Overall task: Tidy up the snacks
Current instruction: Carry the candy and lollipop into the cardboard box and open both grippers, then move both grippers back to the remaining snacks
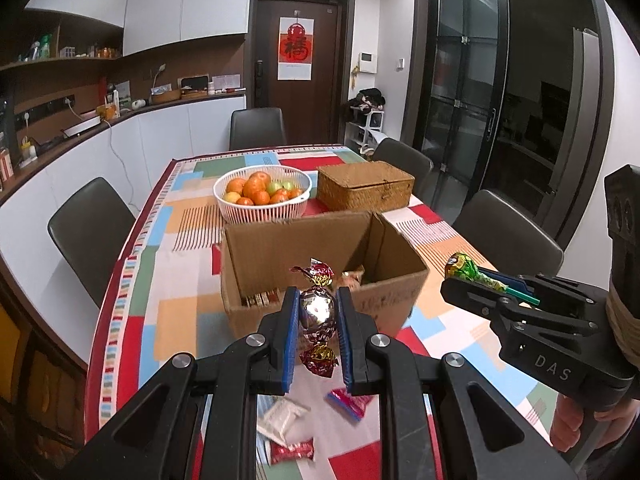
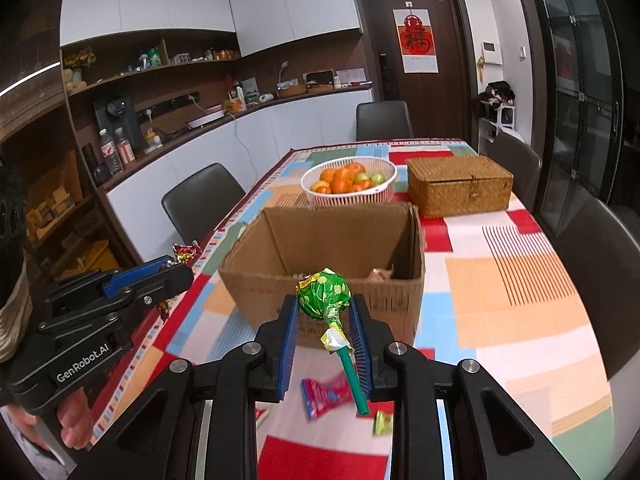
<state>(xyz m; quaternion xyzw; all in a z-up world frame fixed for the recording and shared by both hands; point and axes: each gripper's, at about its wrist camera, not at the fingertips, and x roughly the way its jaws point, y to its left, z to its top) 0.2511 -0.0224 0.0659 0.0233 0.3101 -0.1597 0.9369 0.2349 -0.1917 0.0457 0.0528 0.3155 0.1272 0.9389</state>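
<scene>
Nearest, two handheld grippers w/ blue pads sit side by side above a table (image 1: pixel 188 312) covered in a bright patchwork cloth. The left gripper (image 1: pixel 318 312) is clenched on a foil candy (image 1: pixel 318 314), dark red and silver, twisted at both ends, held upright between the pads. The right gripper (image 2: pixel 324 320) grasps a lollipop (image 2: pixel 324 294): green wrapped head poking out at the tips, green stick running back between the pads.

Below the grippers, loose snacks lie on the cloth, not yet sorted. Left-wrist view: a white packet (image 1: pixel 282 418), a red packet (image 1: pixel 292 450) and a red-and-blue packet (image 1: pixel 350 400). Right-wrist view: a pink wrapper (image 2: pixel 326 394) and a small green sweet (image 2: pixel 383 423), both blurred, so some may be the same items seen twice.

Just ahead stands an open cardboard box (image 1: pixel 384 300), the likely drop spot. It already holds a few things: what looks like a small pack low at its left and a pale wrapped snack (image 2: pixel 380 274) at its right, approx. Neither gripper is over the opening; both hang just short of the near wall.

Beyond the box: a white basket (image 1: pixel 262 212) of oranges and green fruit, and beside it a closed wicker box (image 1: pixel 366 190). Chairs, a counter and a door are farther back.

Progress, by my read: early-to-mid. A few snacks boxed, two in hand, about four or five left on the table.
</scene>
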